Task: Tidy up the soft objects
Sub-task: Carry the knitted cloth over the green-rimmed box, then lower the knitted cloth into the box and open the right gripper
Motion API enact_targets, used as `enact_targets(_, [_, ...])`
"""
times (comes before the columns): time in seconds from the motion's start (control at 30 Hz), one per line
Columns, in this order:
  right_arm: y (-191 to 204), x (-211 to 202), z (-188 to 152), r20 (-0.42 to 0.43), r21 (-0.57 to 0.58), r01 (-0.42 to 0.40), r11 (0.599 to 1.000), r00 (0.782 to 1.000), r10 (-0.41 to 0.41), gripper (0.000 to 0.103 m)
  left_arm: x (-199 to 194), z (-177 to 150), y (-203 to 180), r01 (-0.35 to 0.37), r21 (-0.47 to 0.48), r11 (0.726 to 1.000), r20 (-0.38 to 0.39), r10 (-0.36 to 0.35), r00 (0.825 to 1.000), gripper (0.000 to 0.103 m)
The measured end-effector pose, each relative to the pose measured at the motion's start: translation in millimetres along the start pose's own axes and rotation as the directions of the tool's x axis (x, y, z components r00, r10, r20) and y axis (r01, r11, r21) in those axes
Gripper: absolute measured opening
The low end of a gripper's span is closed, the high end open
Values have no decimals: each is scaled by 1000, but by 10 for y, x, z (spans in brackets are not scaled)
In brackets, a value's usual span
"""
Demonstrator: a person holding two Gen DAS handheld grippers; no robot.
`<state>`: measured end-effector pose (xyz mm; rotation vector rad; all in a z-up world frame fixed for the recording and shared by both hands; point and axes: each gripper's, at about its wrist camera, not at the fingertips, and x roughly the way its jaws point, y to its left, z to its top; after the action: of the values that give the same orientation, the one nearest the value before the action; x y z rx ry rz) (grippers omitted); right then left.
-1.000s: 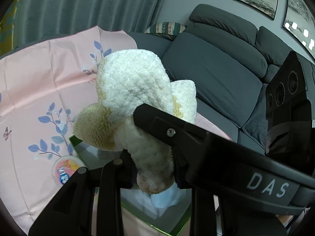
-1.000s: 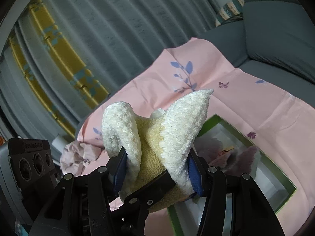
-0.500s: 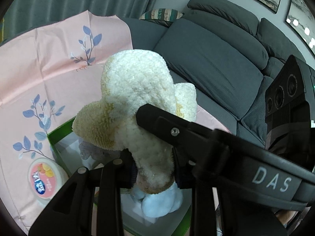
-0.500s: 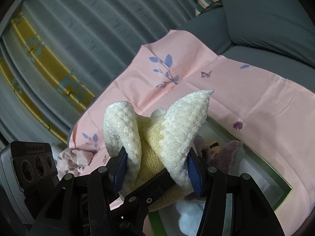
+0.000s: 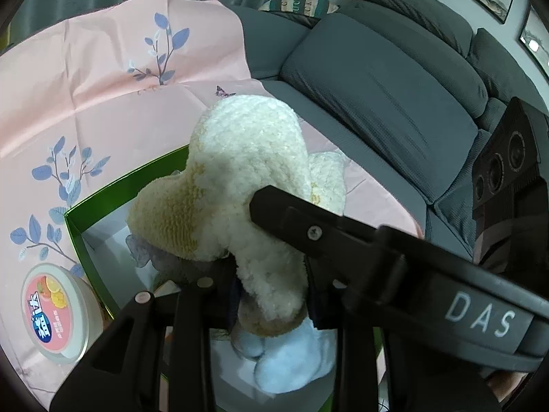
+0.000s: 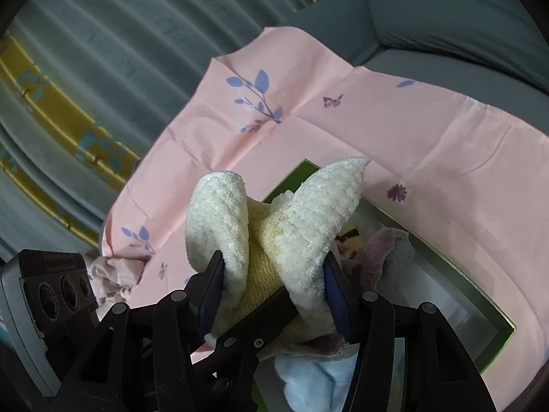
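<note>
A cream and yellow plush towel [image 5: 240, 171] is held by both grippers over a green-rimmed box [image 5: 73, 226]. My left gripper [image 5: 271, 292] is shut on its lower end. My right gripper [image 6: 274, 274] is shut on its folded middle [image 6: 274, 237]; its black finger crosses the left wrist view. The box rim [image 6: 480, 302] also shows in the right wrist view. Inside the box lie a light blue soft item [image 5: 291, 360], which also shows in the right wrist view [image 6: 319, 381], and a mauve soft item [image 6: 387, 250].
A pink floral cloth [image 5: 85, 86] covers the surface under the box. A round lidded tub [image 5: 51, 312] sits left of the box. A grey sofa [image 5: 377, 79] stands behind. A crumpled pink cloth [image 6: 113, 274] lies at the left. Curtains hang beyond.
Both grippers have carried the towel forward and lower, over the box. More of the box interior and its soft items now show beneath the towel.
</note>
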<state>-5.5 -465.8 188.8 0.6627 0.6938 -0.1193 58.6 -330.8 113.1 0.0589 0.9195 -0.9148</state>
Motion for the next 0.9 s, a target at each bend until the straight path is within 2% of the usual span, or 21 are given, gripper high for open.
enact_targets(0.33, [-105, 115, 3, -42, 33, 25, 999, 999, -24, 58, 149, -11, 84, -47, -36, 998, -36, 46, 998, 31])
enact_targets(0.63, [-166, 247, 8, -94, 52, 58, 997, 994, -53, 58, 316, -41, 158, -83, -64, 994, -99, 77, 992, 33])
enact_targets(0.9, [-245, 289, -9, -124, 67, 75, 995, 990, -66, 58, 377, -72, 163, -115, -59, 992, -116, 108, 987, 41])
